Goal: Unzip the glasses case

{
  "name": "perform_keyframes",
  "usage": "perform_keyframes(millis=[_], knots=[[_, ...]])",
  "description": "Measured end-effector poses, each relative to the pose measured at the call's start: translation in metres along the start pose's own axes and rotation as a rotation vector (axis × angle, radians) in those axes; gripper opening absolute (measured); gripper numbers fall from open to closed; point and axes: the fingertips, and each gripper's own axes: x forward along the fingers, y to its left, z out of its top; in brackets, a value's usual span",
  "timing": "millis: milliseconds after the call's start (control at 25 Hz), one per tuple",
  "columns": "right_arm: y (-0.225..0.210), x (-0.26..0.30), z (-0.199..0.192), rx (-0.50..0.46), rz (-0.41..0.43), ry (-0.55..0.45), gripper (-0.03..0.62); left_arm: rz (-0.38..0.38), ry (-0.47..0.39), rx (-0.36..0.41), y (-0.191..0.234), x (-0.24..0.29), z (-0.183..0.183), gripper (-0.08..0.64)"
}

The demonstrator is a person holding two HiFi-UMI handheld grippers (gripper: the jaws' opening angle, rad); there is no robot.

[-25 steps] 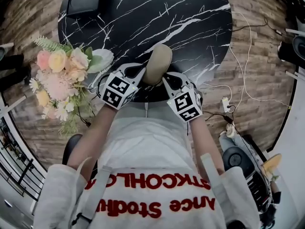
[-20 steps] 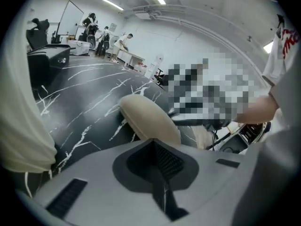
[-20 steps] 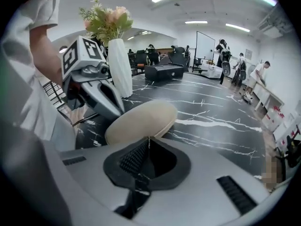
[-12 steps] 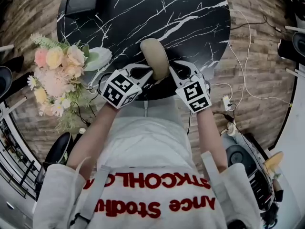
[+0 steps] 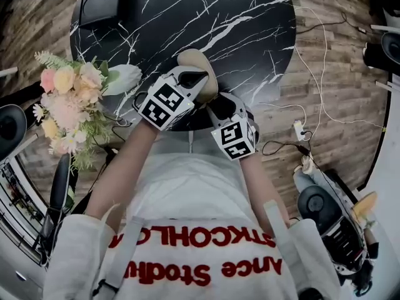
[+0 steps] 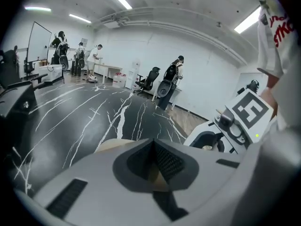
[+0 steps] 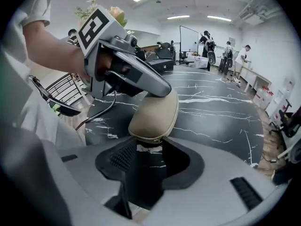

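Observation:
The beige glasses case point(image 5: 196, 66) is held over the near edge of the round black marble table point(image 5: 250, 30). My left gripper point(image 5: 199, 83) is shut on the case's near left side; in the left gripper view the beige case point(image 6: 117, 145) shows between the closed pads. My right gripper point(image 5: 220, 104) sits just behind the case's near end. Its jaws are opening, and in the right gripper view the case point(image 7: 155, 112) lies just beyond the pads, touching neither. The left gripper's body point(image 7: 127, 69) reaches onto the case from above there. I cannot make out the zip pull.
A bouquet of pink and yellow flowers point(image 5: 72, 102) stands off the table's left edge. A dark box point(image 5: 103, 2) sits at the table's far left. Cables and a plug point(image 5: 299, 133) lie on the wooden floor to the right. People and office chairs point(image 6: 164, 81) are far back.
The right gripper has let go, opened and drawn back towards me. The left gripper has carried the case a little up and away, tilting it left.

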Motion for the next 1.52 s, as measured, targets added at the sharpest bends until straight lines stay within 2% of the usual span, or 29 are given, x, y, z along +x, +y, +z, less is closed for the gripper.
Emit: perform_keyframes(millis=[240,280,360,400,600,760,960,1080,1160,1240,1280,1440,1520], knots=[[-0.001,-0.001,-0.002,0.043,-0.03,0.01,0.139,-0.002,-0.046,0.026,-0.001,-0.001,0.001,0.002],[-0.002,-0.001,-0.002,0.047,-0.035,0.012,0.123,-0.001,-0.052,0.027,0.0,-0.001,0.0,0.002],[-0.001,-0.001,-0.004,0.038,-0.045,0.017,0.052,-0.004,-0.063,0.025,0.0,-0.001,0.0,0.002],[-0.001,-0.001,-0.005,0.03,-0.048,0.019,0.042,-0.007,-0.066,0.023,-0.001,-0.001,0.0,0.002],[0.004,0.001,-0.003,0.024,-0.046,0.026,0.04,-0.009,-0.072,0.02,0.0,-0.002,0.0,0.0],[0.017,0.004,-0.003,0.045,-0.005,0.028,0.04,-0.01,-0.07,0.016,-0.001,-0.001,-0.002,0.0],[0.071,0.017,0.015,0.058,0.126,-0.015,0.023,-0.015,-0.084,0.016,0.0,-0.001,0.0,0.002],[0.067,0.011,0.015,0.07,0.145,-0.012,0.023,-0.014,-0.082,0.019,-0.001,-0.001,0.001,0.002],[0.046,0.0,0.012,0.087,0.117,-0.019,0.023,-0.008,-0.045,0.015,-0.002,-0.001,0.0,0.002],[0.014,-0.017,0.015,0.138,0.048,-0.055,0.023,-0.012,-0.016,0.006,-0.008,-0.005,0.003,0.002],[-0.004,-0.026,0.021,0.161,0.004,-0.086,0.023,-0.004,-0.03,0.013,-0.011,-0.009,0.011,0.002],[-0.066,-0.077,0.079,0.192,-0.173,-0.286,0.02,0.08,-0.201,0.089,-0.025,-0.04,0.083,0.002],[-0.086,-0.109,0.121,0.178,-0.232,-0.401,0.017,0.166,-0.31,0.13,-0.025,-0.068,0.131,0.002]])
